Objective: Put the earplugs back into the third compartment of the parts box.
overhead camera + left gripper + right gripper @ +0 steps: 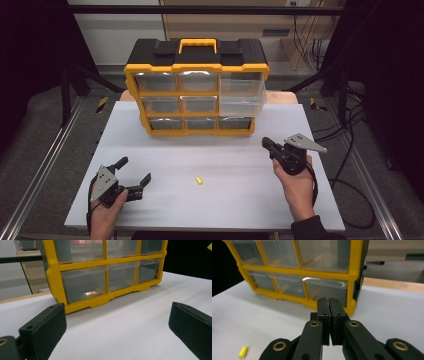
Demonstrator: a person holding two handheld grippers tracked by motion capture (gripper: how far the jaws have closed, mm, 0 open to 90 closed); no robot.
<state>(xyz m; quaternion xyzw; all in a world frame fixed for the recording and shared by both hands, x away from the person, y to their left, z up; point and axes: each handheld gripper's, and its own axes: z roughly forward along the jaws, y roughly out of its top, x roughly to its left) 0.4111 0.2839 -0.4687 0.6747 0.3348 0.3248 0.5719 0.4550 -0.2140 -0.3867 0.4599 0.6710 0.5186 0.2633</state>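
Nearest the person, the left gripper (134, 176) rests low at the front left of the white counter (165, 150), its jaws spread wide with nothing between them, angled inward as if parked and ready rather than working. A little farther in, near the middle of the front half of the counter, lies a small yellow piece (199, 180), alone on the bare surface and well apart from both grippers; in the right gripper view it sits at the lower left (243, 352), off to the side of the jaws and not in their line. On the right side, the right gripper (267, 144) is held above the counter in the person's hand, its jaws pressed fully together on nothing I can see, and pointed toward the lower right corner of the drawer cabinet (197, 87). The closed jaws look suited to poking or hooking at a drawer front rather than picking anything up. At the far side stands the yellow-and-black cabinet with three rows of clear drawers; the top right drawer (242, 92) is pulled out toward the person, likely left open to receive the yellow piece.
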